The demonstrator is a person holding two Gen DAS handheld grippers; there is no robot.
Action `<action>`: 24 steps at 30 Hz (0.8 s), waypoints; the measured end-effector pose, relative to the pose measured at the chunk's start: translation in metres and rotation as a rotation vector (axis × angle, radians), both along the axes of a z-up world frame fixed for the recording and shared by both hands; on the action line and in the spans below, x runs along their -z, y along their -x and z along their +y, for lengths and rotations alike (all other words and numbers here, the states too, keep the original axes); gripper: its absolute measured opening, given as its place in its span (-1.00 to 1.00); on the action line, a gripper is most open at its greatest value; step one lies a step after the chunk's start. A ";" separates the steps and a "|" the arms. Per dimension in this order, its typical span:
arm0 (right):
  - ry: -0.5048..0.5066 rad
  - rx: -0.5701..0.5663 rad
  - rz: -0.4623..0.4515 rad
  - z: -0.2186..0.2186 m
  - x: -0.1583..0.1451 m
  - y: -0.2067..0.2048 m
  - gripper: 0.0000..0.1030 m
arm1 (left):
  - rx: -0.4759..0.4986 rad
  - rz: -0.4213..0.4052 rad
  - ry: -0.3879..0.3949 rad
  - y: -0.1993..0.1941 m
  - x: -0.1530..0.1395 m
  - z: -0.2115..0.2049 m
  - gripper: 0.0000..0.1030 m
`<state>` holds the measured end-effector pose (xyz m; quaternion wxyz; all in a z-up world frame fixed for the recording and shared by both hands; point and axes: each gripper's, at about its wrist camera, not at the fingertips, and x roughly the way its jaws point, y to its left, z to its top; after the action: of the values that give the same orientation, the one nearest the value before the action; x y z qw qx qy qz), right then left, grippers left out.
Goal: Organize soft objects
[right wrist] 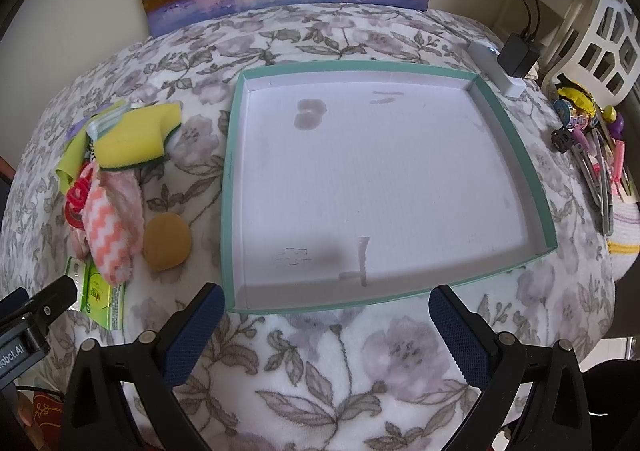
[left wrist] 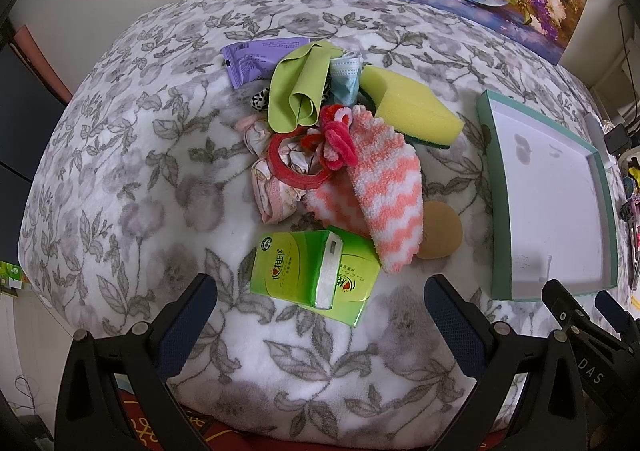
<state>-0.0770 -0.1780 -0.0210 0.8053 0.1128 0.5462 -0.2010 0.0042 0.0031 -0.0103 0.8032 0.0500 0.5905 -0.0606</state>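
L gripper [left wrist: 320,315] hovered wide open near tissue pack [left wrist: 314,277]; R gripper [right wrist: 326,325] gaped, empty, at tray's [right wrist: 230,179] near edge.

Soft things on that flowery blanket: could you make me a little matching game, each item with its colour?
Items:
1. sponge
2. sock
3. tissue pack
4. wrapper

Colours:
A. purple
B. green with a white middle
C. yellow with a dark green underside
D. pink and white zigzag

Pairs: 1-C, 2-D, 3-B, 4-A
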 end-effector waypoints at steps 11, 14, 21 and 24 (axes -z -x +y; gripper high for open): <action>-0.002 -0.004 0.005 0.001 0.001 -0.001 1.00 | -0.012 0.004 0.003 0.000 0.002 0.002 1.00; -0.003 -0.004 0.006 0.001 0.002 -0.001 1.00 | -0.012 0.004 0.004 0.000 0.001 0.002 1.00; 0.003 -0.003 0.002 0.001 0.002 -0.002 1.00 | -0.014 0.006 0.006 0.000 0.001 0.001 1.00; 0.003 -0.003 0.002 0.001 0.002 -0.002 1.00 | -0.015 0.007 0.009 -0.001 0.001 0.001 1.00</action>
<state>-0.0750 -0.1768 -0.0233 0.8051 0.1105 0.5471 -0.2006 0.0048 0.0042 -0.0109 0.8019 0.0416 0.5933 -0.0573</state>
